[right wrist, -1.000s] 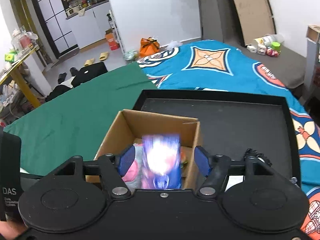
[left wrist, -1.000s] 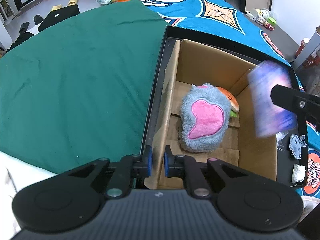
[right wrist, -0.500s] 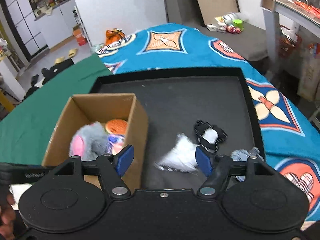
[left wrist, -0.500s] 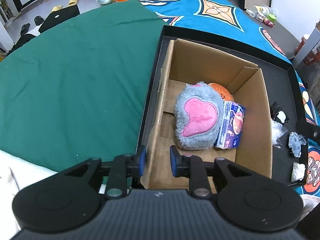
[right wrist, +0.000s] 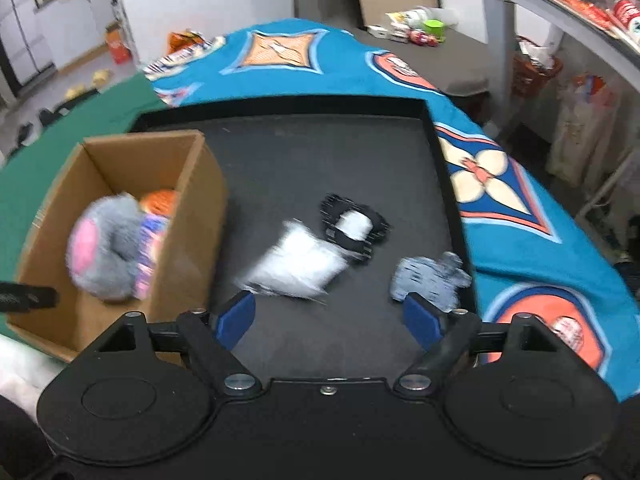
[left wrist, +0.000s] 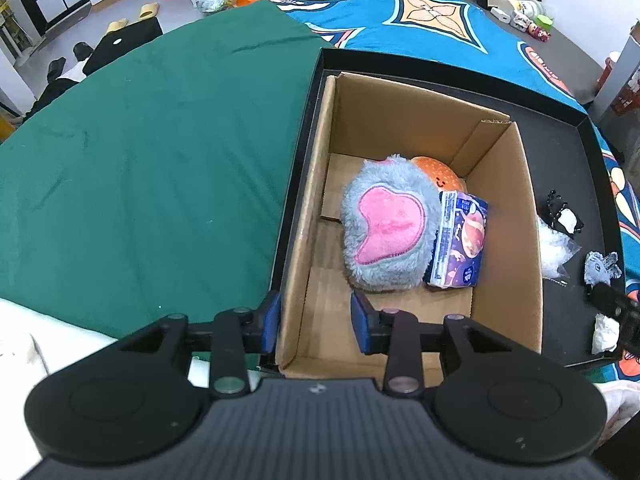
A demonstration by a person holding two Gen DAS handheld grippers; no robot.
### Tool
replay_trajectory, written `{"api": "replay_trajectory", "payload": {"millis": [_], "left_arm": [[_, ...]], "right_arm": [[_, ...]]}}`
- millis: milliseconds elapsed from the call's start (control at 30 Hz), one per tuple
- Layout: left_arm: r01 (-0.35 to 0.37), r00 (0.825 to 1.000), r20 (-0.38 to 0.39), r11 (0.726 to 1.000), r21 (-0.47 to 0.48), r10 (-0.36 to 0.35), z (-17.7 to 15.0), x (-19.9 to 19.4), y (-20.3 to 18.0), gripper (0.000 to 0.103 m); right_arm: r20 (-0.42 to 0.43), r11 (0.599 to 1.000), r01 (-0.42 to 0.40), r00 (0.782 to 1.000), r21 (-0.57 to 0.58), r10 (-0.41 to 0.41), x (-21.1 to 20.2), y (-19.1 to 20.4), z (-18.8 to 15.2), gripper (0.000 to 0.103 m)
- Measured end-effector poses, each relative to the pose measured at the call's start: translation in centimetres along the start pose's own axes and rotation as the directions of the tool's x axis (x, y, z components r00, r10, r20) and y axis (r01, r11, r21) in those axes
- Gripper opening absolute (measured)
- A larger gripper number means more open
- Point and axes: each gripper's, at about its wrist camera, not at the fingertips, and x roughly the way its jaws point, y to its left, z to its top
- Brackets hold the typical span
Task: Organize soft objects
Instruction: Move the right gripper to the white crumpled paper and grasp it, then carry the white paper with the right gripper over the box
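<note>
Right wrist view: the right gripper (right wrist: 330, 318) hangs with fingers wide apart and empty over the black tray (right wrist: 444, 168). Just ahead, at twelve o'clock, lies a white crinkly plastic-wrapped soft bundle (right wrist: 296, 266) — blurred, probably a bagged cloth. It should be light, squashy and a bit slippery; pinch it across the bulky middle. At nine o'clock the brown cardboard box (right wrist: 188, 216) holds a grey-and-pink plush toy (left wrist: 386, 236). The left gripper (left wrist: 316, 322) straddles the box's near-left wall, fingers apart — gripping nothing.

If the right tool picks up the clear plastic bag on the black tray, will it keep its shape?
Probably not: the plastic bag looks thin and crumpled, so it would likely sag. Its glossy film may slip. It seems light, so a push should slide it across the tray.
</note>
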Motion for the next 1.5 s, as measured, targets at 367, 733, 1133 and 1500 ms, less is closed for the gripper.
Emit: {"api": "replay_trajectory", "payload": {"millis": [367,733,1133,1500], "left_arm": [[-0.051,0.999,-0.011,0.998,0.024,0.052,0.2,0.0,-0.9,0.037],[-0.099,0.995,-0.024,0.994,0.049,0.100,0.4,0.2,-1.6,0.038],[-0.141,0.989,-0.041,0.988,0.065,0.143,0.6,0.6,-2.6,0.047],[-0.172,0.983,-0.052,0.983,0.063,0.175,1.1,0.5,-2.6,0.048]], "right_arm": [[-0.065,0.995,0.092,0.994,0.030,-0.089,2.1,-2.3,-1.4,0.084],[-0.126,0.990,0.118,0.986,0.073,-0.109,4.2,-4.5,-2.3,0.084],[-0.206,0.989,0.080,0.977,0.124,-0.054,6.8,-6.4,-3.4,0.079],[-0.223,0.986,0.027,0.975,0.165,0.011,8.4,-6.8,-3.6,0.044]]}}
